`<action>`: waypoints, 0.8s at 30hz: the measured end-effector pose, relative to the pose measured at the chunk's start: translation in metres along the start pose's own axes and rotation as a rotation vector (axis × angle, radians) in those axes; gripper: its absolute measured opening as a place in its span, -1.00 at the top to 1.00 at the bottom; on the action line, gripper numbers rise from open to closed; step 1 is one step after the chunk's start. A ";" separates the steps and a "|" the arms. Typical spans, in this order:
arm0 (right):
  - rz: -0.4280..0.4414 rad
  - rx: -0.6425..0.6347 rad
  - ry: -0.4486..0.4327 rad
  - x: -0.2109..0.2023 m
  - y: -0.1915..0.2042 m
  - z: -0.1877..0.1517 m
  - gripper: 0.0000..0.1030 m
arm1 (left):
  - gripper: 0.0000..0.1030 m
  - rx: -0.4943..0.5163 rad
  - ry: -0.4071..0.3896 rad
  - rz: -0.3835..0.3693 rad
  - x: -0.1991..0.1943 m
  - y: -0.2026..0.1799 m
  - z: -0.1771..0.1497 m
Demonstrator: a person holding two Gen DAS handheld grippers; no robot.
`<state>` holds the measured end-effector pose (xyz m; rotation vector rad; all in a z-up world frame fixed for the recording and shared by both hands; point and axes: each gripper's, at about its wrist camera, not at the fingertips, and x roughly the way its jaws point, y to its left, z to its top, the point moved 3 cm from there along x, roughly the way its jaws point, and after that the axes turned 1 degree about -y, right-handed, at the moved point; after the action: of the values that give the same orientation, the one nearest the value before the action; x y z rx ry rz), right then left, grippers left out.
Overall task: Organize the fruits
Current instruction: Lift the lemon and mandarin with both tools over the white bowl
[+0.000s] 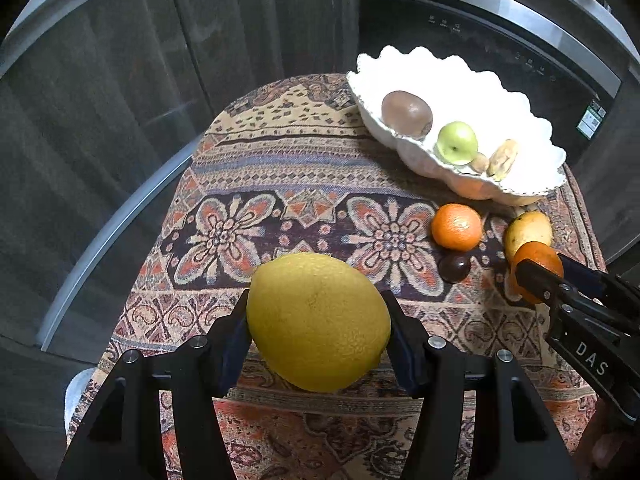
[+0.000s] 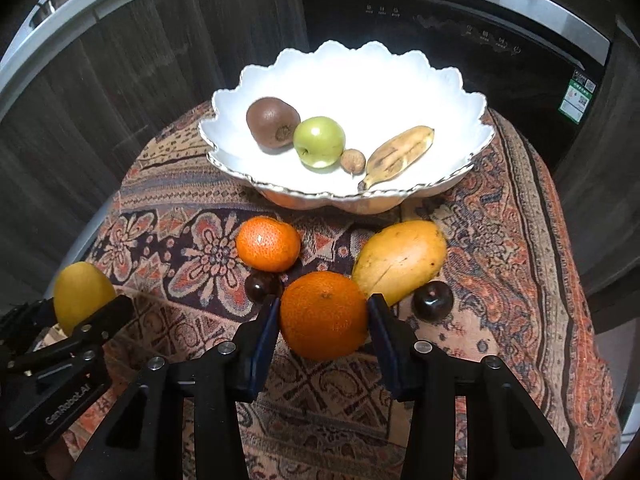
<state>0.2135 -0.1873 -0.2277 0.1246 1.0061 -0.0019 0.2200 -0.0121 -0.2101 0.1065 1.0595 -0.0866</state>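
My left gripper [image 1: 318,300] is shut on a large yellow lemon [image 1: 318,320], held a little above the patterned cloth [image 1: 256,176]. In the right wrist view the right gripper [image 2: 322,306] is shut on an orange [image 2: 324,314], both blue pads pressing its sides. The left gripper [image 2: 86,308] with the lemon [image 2: 80,292] shows at the left edge there. The white scalloped bowl [image 2: 224,160] at the back holds a kiwi [image 2: 272,120], a green apple [image 2: 319,140], a small brown fruit [image 2: 353,160] and a banana [image 2: 400,152].
On the cloth in front of the bowl lie a mandarin [image 2: 268,244], a mango [image 2: 400,260] and two dark plums [image 2: 262,286] [image 2: 433,301]. Dark wood cabinets and a black appliance [image 2: 440,24] stand behind the small round table.
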 end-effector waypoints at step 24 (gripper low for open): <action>-0.041 0.051 -0.161 -0.050 -0.042 0.056 0.12 | -0.15 0.089 -0.126 -0.079 -0.025 -0.054 0.077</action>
<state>0.2310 -0.2374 -0.1604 0.1478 0.8482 -0.0744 0.2675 -0.0749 -0.1535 0.1380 0.9340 -0.2093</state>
